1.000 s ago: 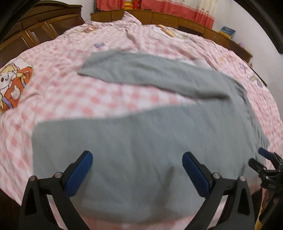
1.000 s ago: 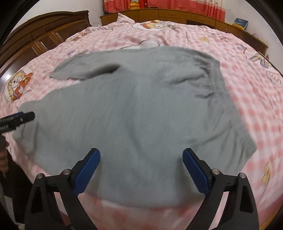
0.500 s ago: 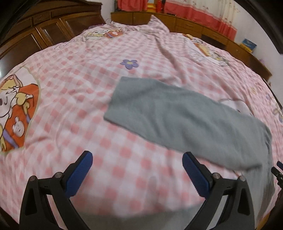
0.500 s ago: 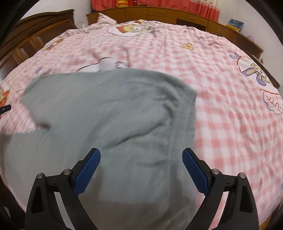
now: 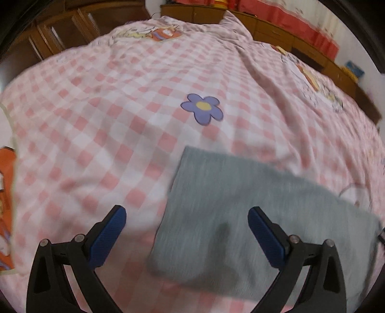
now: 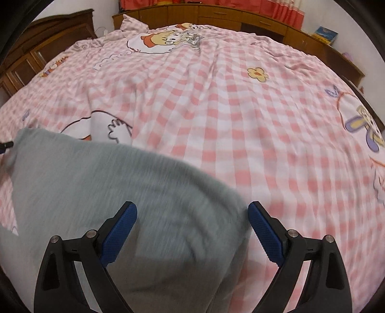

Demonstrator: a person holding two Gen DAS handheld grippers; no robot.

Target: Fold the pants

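Observation:
Grey pants (image 5: pixel 240 211) lie flat on the pink checked bed cover. In the left wrist view one leg end fills the lower middle and right, its cuff edge running down the middle. My left gripper (image 5: pixel 186 221) is open just above that cuff, with nothing between its blue pads (image 5: pixel 110 231). In the right wrist view the grey pants (image 6: pixel 120 197) spread over the lower left, with the waist corner at the lower middle. My right gripper (image 6: pixel 192 221) hovers open over that corner. A tip of the other gripper shows at the left edge.
The pink checked bed cover (image 5: pixel 120 108) carries a purple flower print (image 5: pixel 202 108) and cartoon prints (image 6: pixel 166 39). Brown wooden cabinets (image 5: pixel 60 31) stand at the left, a wooden headboard shelf (image 6: pixel 240 16) with red curtains runs along the back.
Both grippers have moved forward across the pants. The near leg has dropped out of the left view, leaving the far leg's cuff close below it. The right gripper has come up to the waist corner.

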